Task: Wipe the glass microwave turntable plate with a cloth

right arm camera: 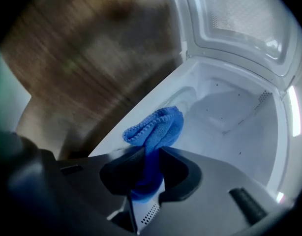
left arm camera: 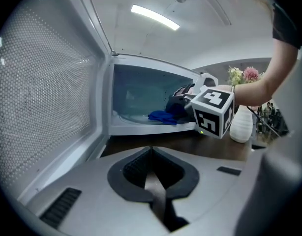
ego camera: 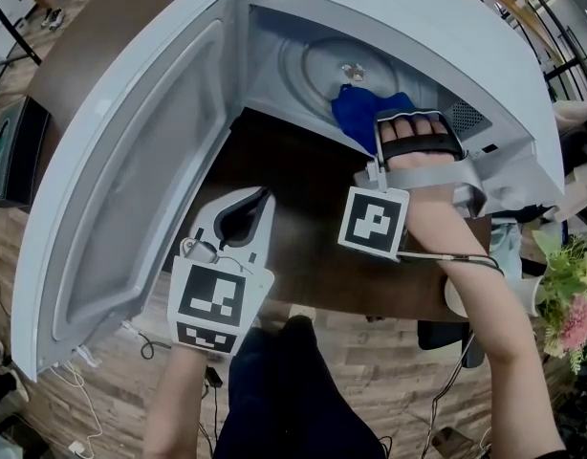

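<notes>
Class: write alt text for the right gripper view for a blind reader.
The right hand-held gripper is shut on a blue cloth at the front of the white cavity of the open microwave.

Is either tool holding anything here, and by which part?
The right tool pinches the blue cloth by a bunched-up fold; the left tool is shut and holds nothing.

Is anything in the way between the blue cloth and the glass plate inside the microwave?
No, nothing visible. The door is swung open, and the right gripper holds the cloth right at the plate's near edge.
</notes>
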The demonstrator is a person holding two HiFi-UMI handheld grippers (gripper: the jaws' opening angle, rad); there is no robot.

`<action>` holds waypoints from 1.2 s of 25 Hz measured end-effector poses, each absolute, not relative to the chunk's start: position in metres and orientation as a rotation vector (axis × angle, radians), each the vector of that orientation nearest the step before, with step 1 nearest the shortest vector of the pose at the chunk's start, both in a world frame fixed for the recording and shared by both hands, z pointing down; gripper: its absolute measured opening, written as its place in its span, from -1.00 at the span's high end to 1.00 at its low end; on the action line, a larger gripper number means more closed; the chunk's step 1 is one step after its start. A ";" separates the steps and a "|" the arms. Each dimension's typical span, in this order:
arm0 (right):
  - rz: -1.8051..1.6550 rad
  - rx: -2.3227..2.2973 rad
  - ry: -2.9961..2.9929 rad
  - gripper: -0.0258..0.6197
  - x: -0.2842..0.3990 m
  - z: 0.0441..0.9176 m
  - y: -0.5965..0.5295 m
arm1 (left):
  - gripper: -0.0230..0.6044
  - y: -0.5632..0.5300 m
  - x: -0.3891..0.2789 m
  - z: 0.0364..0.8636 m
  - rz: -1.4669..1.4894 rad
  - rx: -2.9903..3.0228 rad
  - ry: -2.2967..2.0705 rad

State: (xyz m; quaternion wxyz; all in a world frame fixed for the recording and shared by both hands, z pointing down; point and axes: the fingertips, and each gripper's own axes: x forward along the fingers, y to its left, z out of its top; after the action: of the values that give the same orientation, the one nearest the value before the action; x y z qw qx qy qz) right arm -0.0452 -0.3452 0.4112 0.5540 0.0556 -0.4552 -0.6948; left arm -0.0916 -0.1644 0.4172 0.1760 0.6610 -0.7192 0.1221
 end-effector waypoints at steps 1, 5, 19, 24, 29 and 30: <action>-1.647 0.124 -1.031 0.69 -0.040 0.412 -0.349 | 0.89 -0.165 -0.091 0.418 0.347 1.875 -2.034; -1.614 0.082 -0.915 0.70 -0.025 0.418 -0.363 | 0.89 -0.168 -0.088 0.419 0.345 1.879 -2.023; -1.599 0.038 -0.756 0.70 -0.011 0.423 -0.375 | 0.89 -0.170 -0.087 0.415 0.346 1.880 -2.028; -1.615 0.055 -0.797 0.70 -0.011 0.420 -0.371 | 0.89 -0.168 -0.080 0.412 0.342 1.890 -2.019; -1.593 0.027 -0.842 0.69 -0.005 0.419 -0.359 | 0.89 -0.161 -0.074 0.410 0.320 1.886 -2.007; -1.591 0.020 -0.854 0.69 -0.004 0.420 -0.356 | 0.89 -0.160 -0.074 0.409 0.317 1.884 -2.007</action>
State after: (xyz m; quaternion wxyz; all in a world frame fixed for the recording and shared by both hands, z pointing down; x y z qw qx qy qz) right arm -0.0043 -0.3559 0.4196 0.6194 0.0085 -0.3714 -0.6916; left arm -0.0736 -0.1600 0.4093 0.1844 0.6683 -0.7118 0.1124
